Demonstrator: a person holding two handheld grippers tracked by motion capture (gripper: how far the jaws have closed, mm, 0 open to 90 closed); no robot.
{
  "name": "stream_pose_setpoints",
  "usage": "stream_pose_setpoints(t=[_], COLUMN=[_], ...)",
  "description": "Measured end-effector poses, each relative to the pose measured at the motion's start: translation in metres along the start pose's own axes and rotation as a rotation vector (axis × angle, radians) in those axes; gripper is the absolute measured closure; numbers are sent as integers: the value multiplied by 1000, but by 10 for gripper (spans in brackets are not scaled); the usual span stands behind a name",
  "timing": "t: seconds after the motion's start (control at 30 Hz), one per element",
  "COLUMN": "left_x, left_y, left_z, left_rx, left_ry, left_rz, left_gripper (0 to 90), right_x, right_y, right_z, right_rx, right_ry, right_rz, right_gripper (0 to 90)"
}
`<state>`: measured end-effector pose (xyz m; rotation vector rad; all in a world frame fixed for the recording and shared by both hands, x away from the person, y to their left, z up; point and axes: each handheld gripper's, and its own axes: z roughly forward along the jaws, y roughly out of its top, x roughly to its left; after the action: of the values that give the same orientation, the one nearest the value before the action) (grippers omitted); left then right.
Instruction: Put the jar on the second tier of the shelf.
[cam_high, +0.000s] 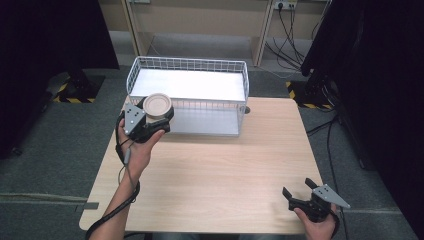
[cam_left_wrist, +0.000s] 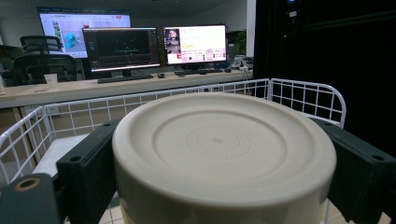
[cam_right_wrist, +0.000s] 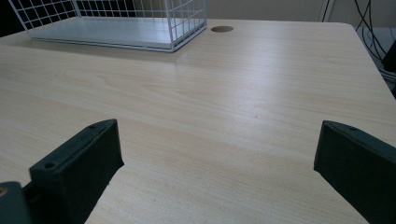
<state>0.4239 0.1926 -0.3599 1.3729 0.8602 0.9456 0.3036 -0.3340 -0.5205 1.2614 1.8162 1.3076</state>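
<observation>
While the left claw (cam_high: 156, 116) was clenched on a cup (cam_high: 157, 105) at the basket (cam_high: 235, 67), the right claw (cam_high: 300, 192) was held released over the bench (cam_high: 225, 165); monitors (cam_left_wrist: 194, 44) were seen beyond.

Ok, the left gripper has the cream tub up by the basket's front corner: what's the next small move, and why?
Probably carry it forward over the rim and lower it inside. The left gripper is shut on the cream tub, held at the near left corner of the white wire basket, apparently not yet past its front wall. The basket floor ahead looks bare. The right gripper sits open near the table edge.
</observation>
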Motion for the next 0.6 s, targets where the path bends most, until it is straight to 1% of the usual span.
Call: stream_pose_setpoints(t=[0.43, 0.6], left_x=[2, 2], left_y=[14, 20], left_z=[11, 16], left_rx=[-3, -5], left_ry=[6, 4], left_rz=[0, 7], left_gripper=[104, 104], right_x=[0, 0], right_y=[0, 0], right_z=[0, 0], right_rx=[0, 2], right_ry=[0, -1], right_rz=[3, 0], right_gripper=[11, 11])
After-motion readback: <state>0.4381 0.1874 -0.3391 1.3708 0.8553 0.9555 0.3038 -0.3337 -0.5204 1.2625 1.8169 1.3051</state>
